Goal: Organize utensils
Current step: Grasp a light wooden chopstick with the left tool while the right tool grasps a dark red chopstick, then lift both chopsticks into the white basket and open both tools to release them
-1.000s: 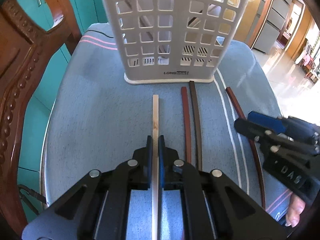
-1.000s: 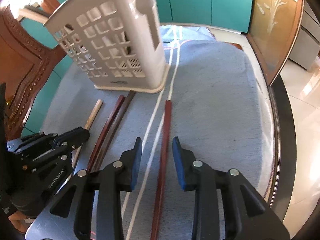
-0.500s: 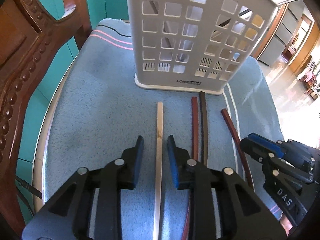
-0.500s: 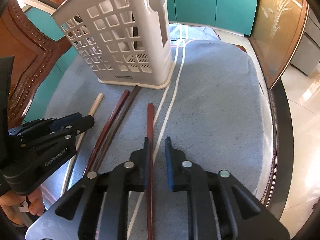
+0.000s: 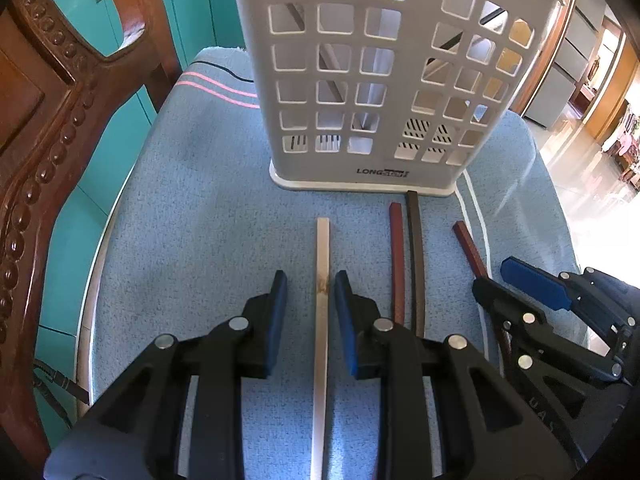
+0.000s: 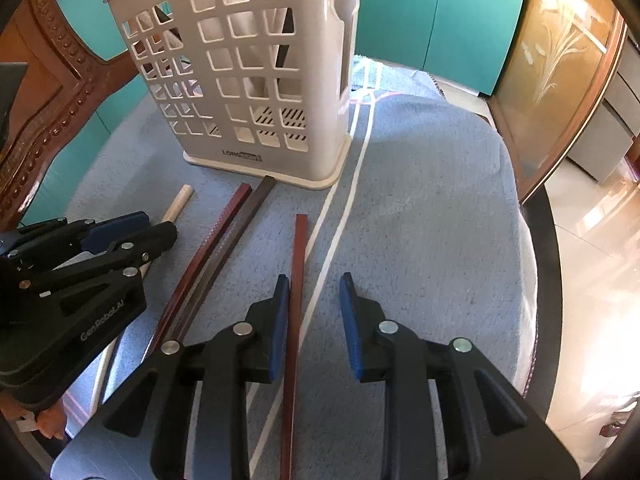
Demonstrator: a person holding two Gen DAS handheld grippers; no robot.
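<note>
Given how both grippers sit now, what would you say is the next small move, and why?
Probably close the left gripper on the pale chopstick: its jaws are open with the stick lying between them on the blue cloth, not yet in the white holder.

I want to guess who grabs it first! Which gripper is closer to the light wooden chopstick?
Left. The left gripper straddles the light wooden chopstick, jaws open. The right gripper sits over a reddish chopstick farther right.

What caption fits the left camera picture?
Open left gripper straddles a pale chopstick before the white basket.
</note>
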